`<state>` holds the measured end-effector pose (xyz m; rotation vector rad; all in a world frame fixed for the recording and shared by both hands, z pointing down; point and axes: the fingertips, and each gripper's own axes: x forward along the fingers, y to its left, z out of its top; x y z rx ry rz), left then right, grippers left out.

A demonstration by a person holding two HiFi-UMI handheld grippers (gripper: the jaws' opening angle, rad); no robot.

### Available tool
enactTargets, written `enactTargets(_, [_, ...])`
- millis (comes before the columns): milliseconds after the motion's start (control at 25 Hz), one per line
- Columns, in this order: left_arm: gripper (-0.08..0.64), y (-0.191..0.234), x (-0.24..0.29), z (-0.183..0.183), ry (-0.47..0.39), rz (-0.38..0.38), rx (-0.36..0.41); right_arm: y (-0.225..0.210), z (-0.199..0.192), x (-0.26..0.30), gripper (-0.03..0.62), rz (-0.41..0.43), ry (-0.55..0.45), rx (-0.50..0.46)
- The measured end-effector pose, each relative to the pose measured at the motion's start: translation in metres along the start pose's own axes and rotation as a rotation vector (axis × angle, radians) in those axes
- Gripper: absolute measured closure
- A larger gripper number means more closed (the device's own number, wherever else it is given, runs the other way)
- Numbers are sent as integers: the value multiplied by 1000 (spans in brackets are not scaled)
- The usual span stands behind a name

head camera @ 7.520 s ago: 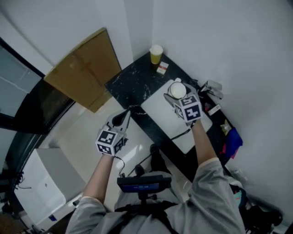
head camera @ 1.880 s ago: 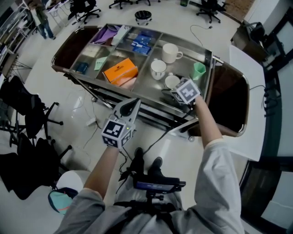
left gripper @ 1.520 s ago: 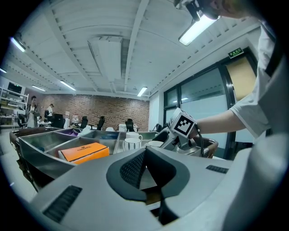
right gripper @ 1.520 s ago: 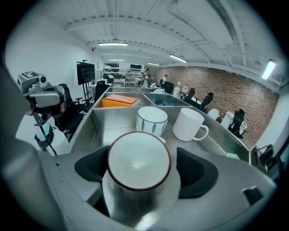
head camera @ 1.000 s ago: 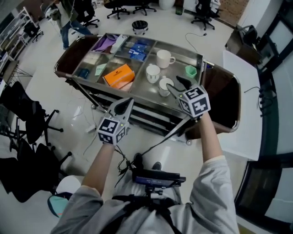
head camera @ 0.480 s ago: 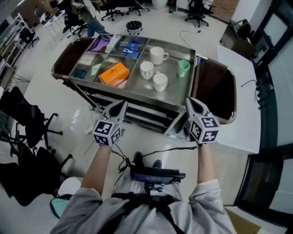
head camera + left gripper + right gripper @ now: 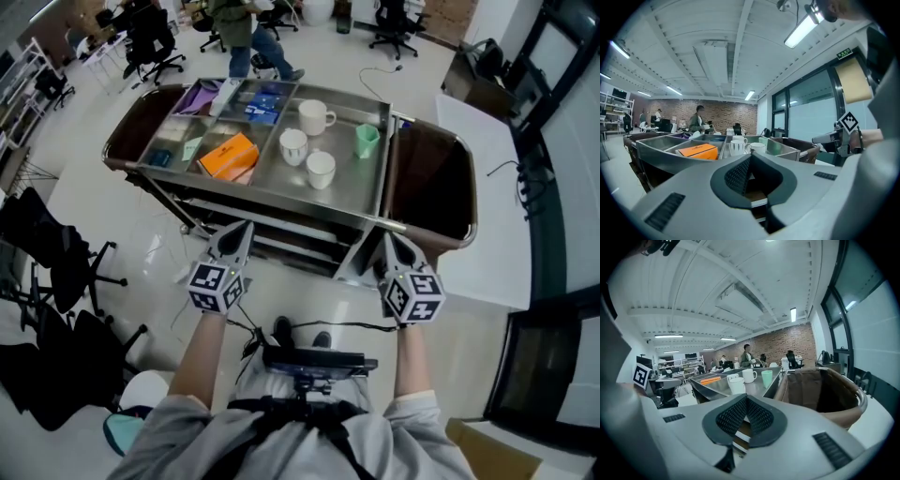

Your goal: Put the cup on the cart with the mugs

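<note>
Back from the cart they come: a second ago our right gripper reached over the steel tray beside the cup, and now it hangs low in front of the cart, level with our left gripper.

The job looks done to us. The plain white round cup stands upright in the right-hand compartment of the long stainless-steel cart, at the near edge of the crockery. Just beside it is a white mug with faint vertical lines. A white mug with a handle stands farther back, and a pale green tumbler stands off to the right. None of them seems to touch the cup, though the gap to the lined mug is slim.

We hold nothing now. The right gripper's jaws are clenched together on empty air, and the left gripper's jaws meet at the tips with nothing between them. All that seems left is to step away.

The cup itself is glossy and mouth-up, and its inside looks empty from above. It sits flat on the tray floor. We cannot tell whether it has a handle. An orange flat box lies in the next compartment to the left, well apart.
</note>
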<state>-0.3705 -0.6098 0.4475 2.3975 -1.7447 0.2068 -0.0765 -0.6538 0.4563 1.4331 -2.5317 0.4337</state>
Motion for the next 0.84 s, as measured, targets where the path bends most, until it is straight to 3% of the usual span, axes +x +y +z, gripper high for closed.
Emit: enactTargets(840, [560,-10,-3,-4,-11,4,-4,-6,0,-14,586,6,-12,-10])
